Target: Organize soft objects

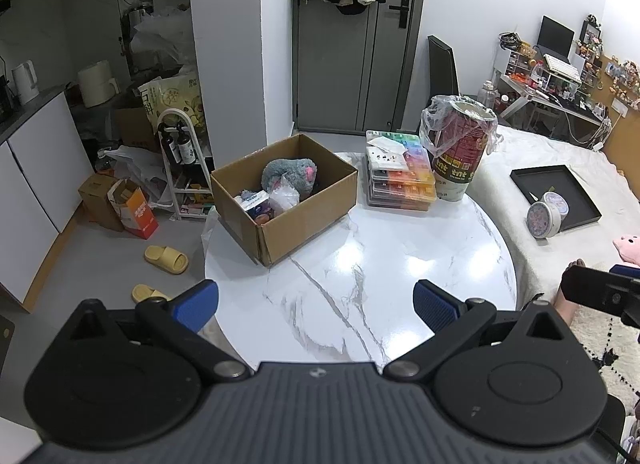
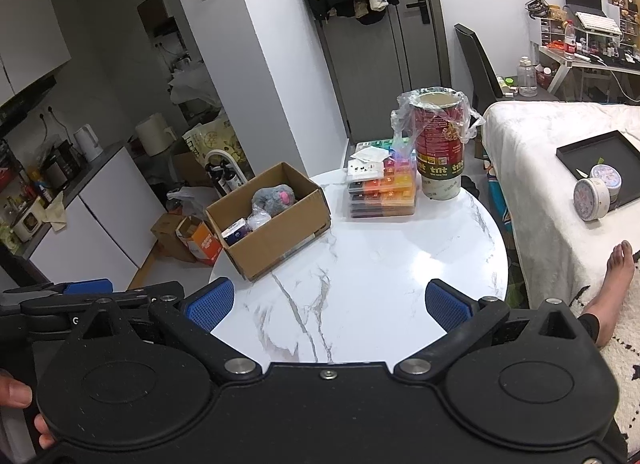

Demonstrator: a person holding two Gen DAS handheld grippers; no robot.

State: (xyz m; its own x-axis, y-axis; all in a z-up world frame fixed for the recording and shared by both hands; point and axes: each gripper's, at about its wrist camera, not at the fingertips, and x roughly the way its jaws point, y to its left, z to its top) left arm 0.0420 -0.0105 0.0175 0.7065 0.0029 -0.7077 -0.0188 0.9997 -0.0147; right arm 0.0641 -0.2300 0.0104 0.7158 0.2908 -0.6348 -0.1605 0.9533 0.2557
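Both tongs, left gripper (image 1: pixel 316 304) and right gripper (image 2: pixel 326 304), are hanging open and empty over the near table (image 1: pixel 360 264) edge. I'm eyeing the grey plush toy (image 1: pixel 290 176) lying in the cardboard box (image 1: pixel 312 216) ahead-left, nearer my left.

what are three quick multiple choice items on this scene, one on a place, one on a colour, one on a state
1. Where is the grey plush?
A. on the bed
B. in the box
C. on the floor

2. What colour are the left tool pads?
A. blue
B. red
C. green

3. How is the right tool set?
A. shut on the plush
B. shut on nothing
C. open, holding nothing

Answers:
1 B, the plush lies inside the box walls.
2 A, both pads show blue.
3 C, bare table shows between its spread fingers.
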